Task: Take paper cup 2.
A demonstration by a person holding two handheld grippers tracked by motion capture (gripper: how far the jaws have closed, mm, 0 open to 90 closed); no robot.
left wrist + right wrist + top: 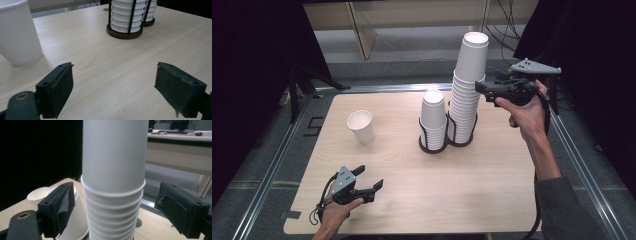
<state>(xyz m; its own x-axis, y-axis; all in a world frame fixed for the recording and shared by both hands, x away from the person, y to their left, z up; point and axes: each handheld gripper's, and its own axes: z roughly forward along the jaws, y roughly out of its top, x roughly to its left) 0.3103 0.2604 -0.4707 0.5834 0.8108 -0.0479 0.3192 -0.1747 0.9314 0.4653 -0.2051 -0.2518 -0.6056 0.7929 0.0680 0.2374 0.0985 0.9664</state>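
The tall stack (pixel 468 90) of white paper cups is the item in hand. It stands upright in the right-hand ring of a black double cup holder (pixel 447 141), toward the far right of the wooden table (pixel 412 190). Its top cup (pixel 472 55) sits proud of the nested rims below it, still seated on the stack.

The right gripper (pixel 479 87) is held level against the right side of the tall stack, just under the top cup. In the right gripper view its jaws stand wide, one on each side of the stack, and the pads (pixel 61 206) are clear of the paper. Nothing is gripped.

Left of the tall stack, touching ring to ring, the short stack (pixel 433 120) fills the holder's other ring. Well to the left of the tall stack, a single cup (pixel 361 126) stands upright and alone on the table.

The left gripper (pixel 371 181) rests low at the near left edge of the table, well apart from the tall stack. Its jaws are spread and empty, pointing toward the holder, with the single cup beside them in the left gripper view.

Assessment: one cup appears to be already dispensed. The next cup is approached and bracketed but not yet clamped. Remaining, in my judgement: close on the top cup, lift it free of the stack without dragging its neighbour, and set it down.
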